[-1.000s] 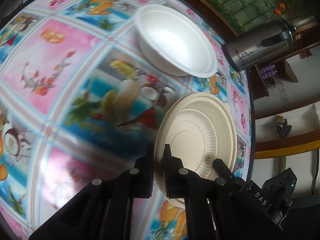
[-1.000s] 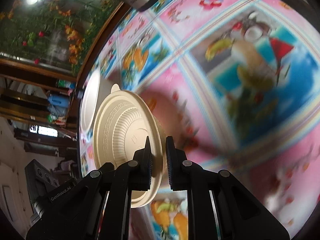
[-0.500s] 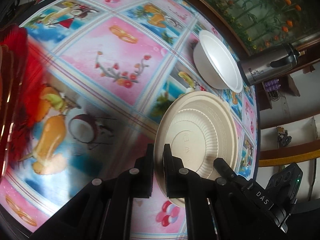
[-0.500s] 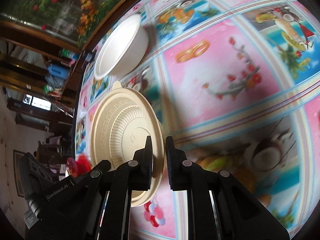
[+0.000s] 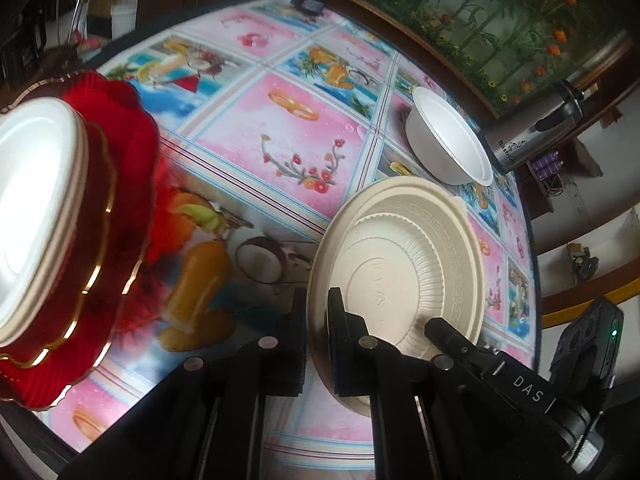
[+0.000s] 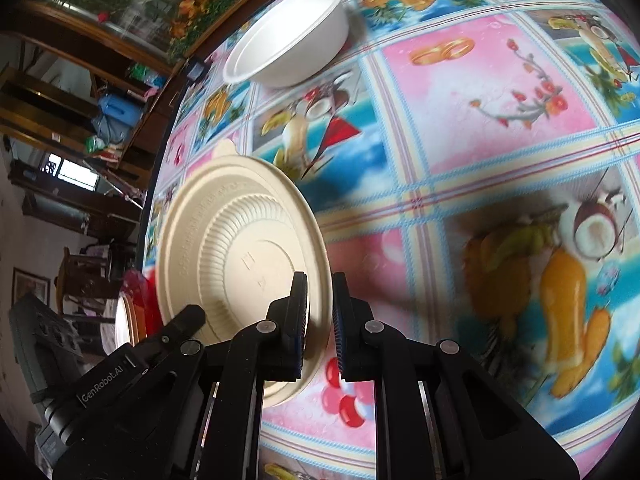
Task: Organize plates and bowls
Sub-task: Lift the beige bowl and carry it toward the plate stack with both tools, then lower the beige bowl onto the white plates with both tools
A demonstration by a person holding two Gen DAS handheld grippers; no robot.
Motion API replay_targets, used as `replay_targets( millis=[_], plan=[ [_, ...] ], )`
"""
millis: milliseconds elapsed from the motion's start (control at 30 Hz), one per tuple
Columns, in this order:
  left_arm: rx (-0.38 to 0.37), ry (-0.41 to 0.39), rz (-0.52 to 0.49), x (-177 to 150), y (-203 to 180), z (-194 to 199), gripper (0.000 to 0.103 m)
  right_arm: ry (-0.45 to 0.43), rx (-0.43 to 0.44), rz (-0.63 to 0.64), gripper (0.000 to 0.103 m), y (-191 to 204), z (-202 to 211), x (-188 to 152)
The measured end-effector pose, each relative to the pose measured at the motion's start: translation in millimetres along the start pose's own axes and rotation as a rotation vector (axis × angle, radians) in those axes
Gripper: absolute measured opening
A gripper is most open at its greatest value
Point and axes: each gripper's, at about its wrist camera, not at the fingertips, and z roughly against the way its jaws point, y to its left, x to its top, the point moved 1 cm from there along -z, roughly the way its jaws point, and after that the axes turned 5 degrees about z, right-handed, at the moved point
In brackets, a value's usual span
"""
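A cream ribbed plate is held above the table by both grippers, one on each rim. My left gripper is shut on its near rim. My right gripper is shut on the opposite rim of the same plate. A white bowl stands on the table beyond the plate; it also shows in the right wrist view. At the left, a red gold-edged tray holds a stack of white and cream plates.
The table wears a bright fruit-and-flower oilcloth. A steel thermos stands at the far right edge behind the bowl. A small dark device lies at the far edge. The red tray shows faintly behind the plate in the right wrist view.
Both grippers have carried the cream plate away from the white bowl toward the red tray, which has come into full view at the left. The grip on the plate is unchanged.
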Motion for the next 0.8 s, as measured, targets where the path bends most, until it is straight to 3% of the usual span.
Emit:
replay_targets(
  millis=[233, 800],
  plan=[
    [0.040, -0.057, -0.069, -5, 4, 5, 0.009, -0.004, -0.011, 0.012, 0.012, 9, -3, -8],
    [0.073, -0.110, -0.105, -8, 15, 17, 0.009, -0.020, -0.010, 0.028, 0.012, 25, -1, -13]
  ],
)
